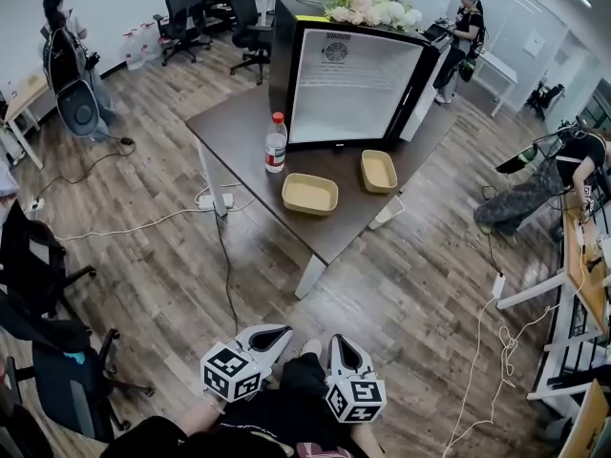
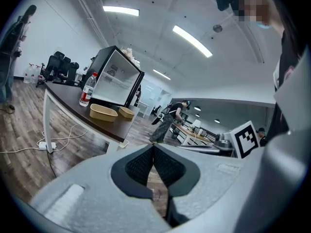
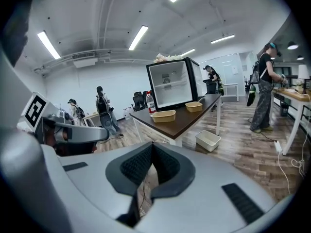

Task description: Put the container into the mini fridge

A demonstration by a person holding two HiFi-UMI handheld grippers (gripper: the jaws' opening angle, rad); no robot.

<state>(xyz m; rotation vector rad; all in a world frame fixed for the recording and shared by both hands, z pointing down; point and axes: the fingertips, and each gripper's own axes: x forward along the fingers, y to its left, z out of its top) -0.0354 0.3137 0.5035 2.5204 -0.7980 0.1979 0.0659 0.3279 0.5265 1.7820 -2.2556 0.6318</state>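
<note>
Head view: left tool (image 1: 277, 333) and right tool (image 1: 344, 344) were both pinched shut, empty, well back from the mini fridge (image 1: 353, 84). On the table (image 1: 239, 127), one container (image 1: 379, 171) sat just in front of it, the second container (image 1: 309, 194) slightly farther out.

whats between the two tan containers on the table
Only bare dark brown tabletop lies between the larger tan rectangular container and the smaller tan one, seen in the head view.

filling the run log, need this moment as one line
left gripper: shut, empty | right gripper: shut, empty | left container: on table | right container: on table
</note>
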